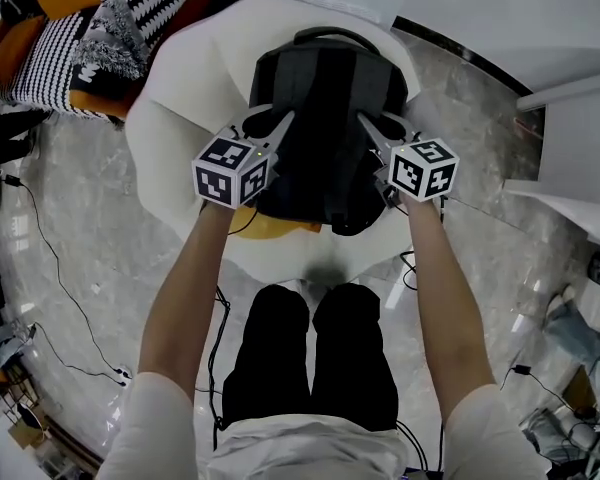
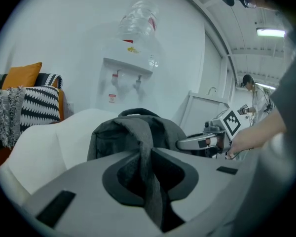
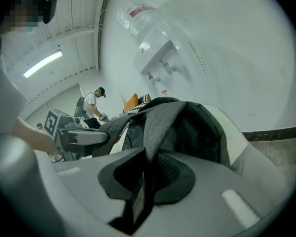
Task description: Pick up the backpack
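The dark grey backpack point(image 1: 325, 118) is lying on the seat of the white chair point(image 1: 170, 138), with its top handle point(image 1: 325, 36) pointing away from the person and its shoulder straps facing up. Over the chair's near edge, the person is holding both grippers out across the bag. The left gripper point(image 1: 268, 123) is pinching the left strap point(image 2: 147, 132), its jaws drawn in tight on the webbing, which is running up between the dark pads and on over the bag. The right gripper point(image 1: 383, 128) is doing the same on the right strap point(image 3: 160, 117), its jaws pressed onto the grey band, whose loose end is hanging down between them. The bag is resting on the chair, its bulk sagging into the seat. Beyond the chair, against the white wall, a water dispenser point(image 2: 130, 68) is standing, and to the chair's left an orange cushion point(image 2: 22, 75) and a black-and-white patterned cushion point(image 1: 150, 8) are lying together.
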Motion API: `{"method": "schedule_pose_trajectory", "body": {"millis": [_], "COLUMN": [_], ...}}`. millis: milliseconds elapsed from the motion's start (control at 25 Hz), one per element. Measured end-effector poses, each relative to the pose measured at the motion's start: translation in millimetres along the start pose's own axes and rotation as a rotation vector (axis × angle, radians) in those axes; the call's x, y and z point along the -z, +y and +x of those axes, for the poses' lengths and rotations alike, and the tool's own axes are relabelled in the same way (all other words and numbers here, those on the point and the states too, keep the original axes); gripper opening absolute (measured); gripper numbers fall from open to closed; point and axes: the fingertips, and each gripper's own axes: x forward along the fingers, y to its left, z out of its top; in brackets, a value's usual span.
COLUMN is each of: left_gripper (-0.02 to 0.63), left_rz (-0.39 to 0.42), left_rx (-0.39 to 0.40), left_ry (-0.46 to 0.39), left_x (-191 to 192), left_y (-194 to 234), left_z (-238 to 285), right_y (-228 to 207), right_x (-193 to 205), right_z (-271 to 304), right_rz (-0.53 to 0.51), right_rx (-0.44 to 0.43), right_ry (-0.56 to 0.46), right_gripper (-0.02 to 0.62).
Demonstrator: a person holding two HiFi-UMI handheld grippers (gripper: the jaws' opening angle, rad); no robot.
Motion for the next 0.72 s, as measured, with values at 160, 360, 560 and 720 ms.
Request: {"method": "schedule_pose_trajectory", "body": {"millis": [160,360,560,720], "left_gripper": [0.031,0.031,0.031,0.031], "left_rz": [-0.007,-0.018,-0.028,-0.051], "left_rx": [0.004,0.019,0.033,0.037], "left_ry": [0.005,0.015,0.017,0.026], "left_x": [-8,-18,-24,-25], "left_y": [-5,-13,-21,-31], "left_z": [-6,-17,-25,-33], "right_y": [9,21,28,35], "right_x": [-15,-26,-34,-37], "right_z": [-10,-23,-33,-44], "right_rz": [0.024,0.030,0.034,0.042], "right_rx": [-0.009,-0.010,-0.006,-0.005], "right_ry": [-0.009,0.007,0.014,0.021], "right_gripper": [0.035,0.034,0.032,0.034]}}
